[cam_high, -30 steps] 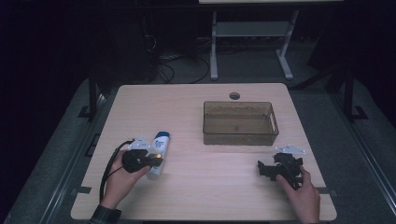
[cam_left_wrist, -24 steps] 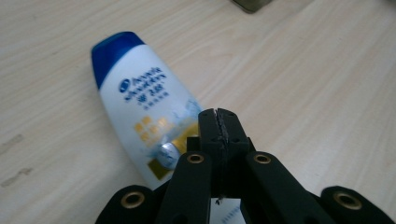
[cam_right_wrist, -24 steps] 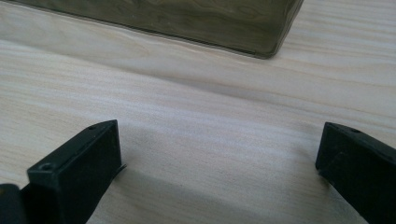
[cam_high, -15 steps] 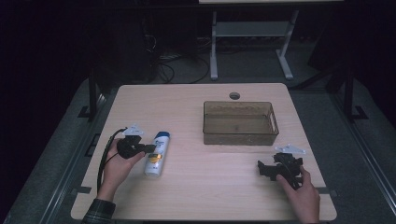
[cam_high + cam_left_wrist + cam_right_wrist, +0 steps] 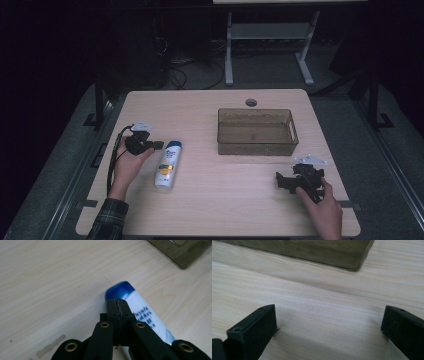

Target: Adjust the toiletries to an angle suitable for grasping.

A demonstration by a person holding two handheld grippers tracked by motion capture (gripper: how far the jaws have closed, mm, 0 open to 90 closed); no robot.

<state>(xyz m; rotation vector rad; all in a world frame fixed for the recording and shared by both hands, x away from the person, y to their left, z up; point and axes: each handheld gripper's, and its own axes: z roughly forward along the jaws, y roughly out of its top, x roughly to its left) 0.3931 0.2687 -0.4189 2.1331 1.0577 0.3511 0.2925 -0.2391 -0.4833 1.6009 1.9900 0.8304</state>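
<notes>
A white shampoo bottle point(image 5: 168, 164) with a blue cap lies flat on the wooden table point(image 5: 210, 210), left of centre. My left gripper point(image 5: 159, 145) sits just left of the bottle's cap end, jaws shut together with nothing between them. In the left gripper view the closed jaw tips point(image 5: 117, 305) point at the blue cap of the bottle point(image 5: 140, 312), which lies just past them. My right gripper point(image 5: 281, 181) rests near the table's right front, open and empty. In the right gripper view its fingers point(image 5: 254, 327) stand wide apart over bare wood.
A smoky clear plastic bin point(image 5: 257, 131) stands right of centre, empty; its corner point(image 5: 352, 257) is ahead of the right gripper. A cable hole point(image 5: 251, 102) sits near the far edge. A desk frame and cables stand on the dark floor beyond.
My left hand has slid left off the bottle, which now lies uncovered beside it. The right hand has not moved.
</notes>
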